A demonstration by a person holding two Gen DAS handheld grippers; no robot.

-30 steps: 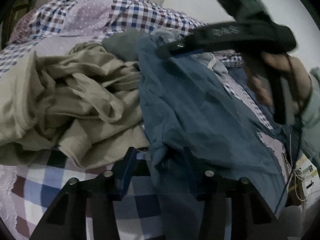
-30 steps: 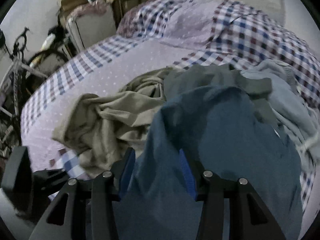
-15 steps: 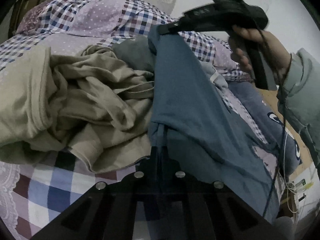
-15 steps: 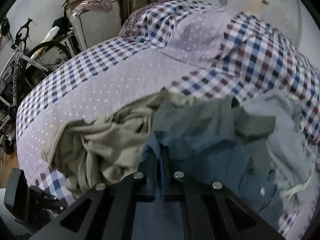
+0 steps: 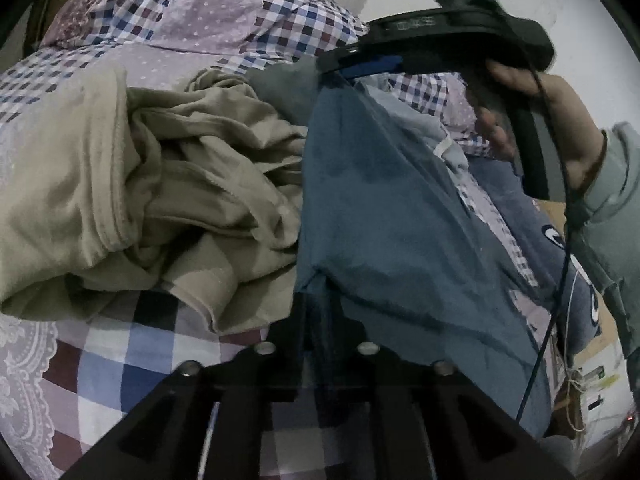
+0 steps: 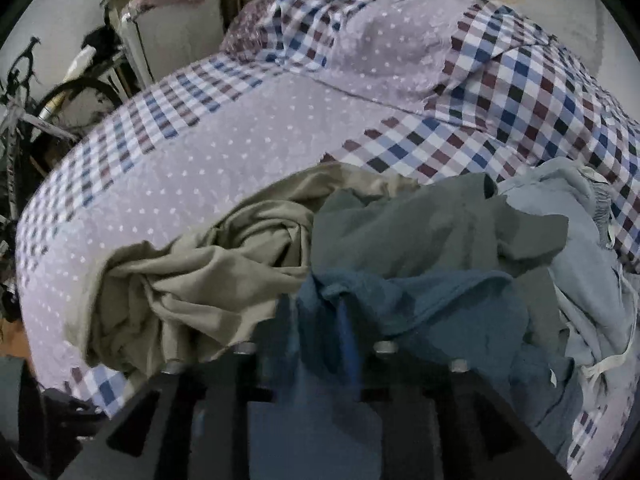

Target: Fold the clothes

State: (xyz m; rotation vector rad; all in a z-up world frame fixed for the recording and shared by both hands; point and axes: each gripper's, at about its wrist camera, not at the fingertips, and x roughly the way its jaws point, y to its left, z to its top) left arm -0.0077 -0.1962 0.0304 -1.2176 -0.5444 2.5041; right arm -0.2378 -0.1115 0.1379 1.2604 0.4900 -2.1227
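Note:
A blue garment lies stretched over the clothes pile on the bed. My left gripper pinches its near edge; the jaws are only just starting to open and the cloth stays caught between them. In the left wrist view my right gripper, held by a hand, is at the garment's far, raised end. In its own view the right gripper is blurred and opening, with bunched blue garment loose between the parted fingers.
A crumpled beige garment lies left of the blue one. A grey-green garment and a light blue one sit behind it. The bed has a checked lilac cover. A bicycle stands beyond its left edge.
Both grippers, open around the blue garment a second ago, shut on it and pulled it taut, the right end rising. Now the right jaws have parted and the left have barely loosened.

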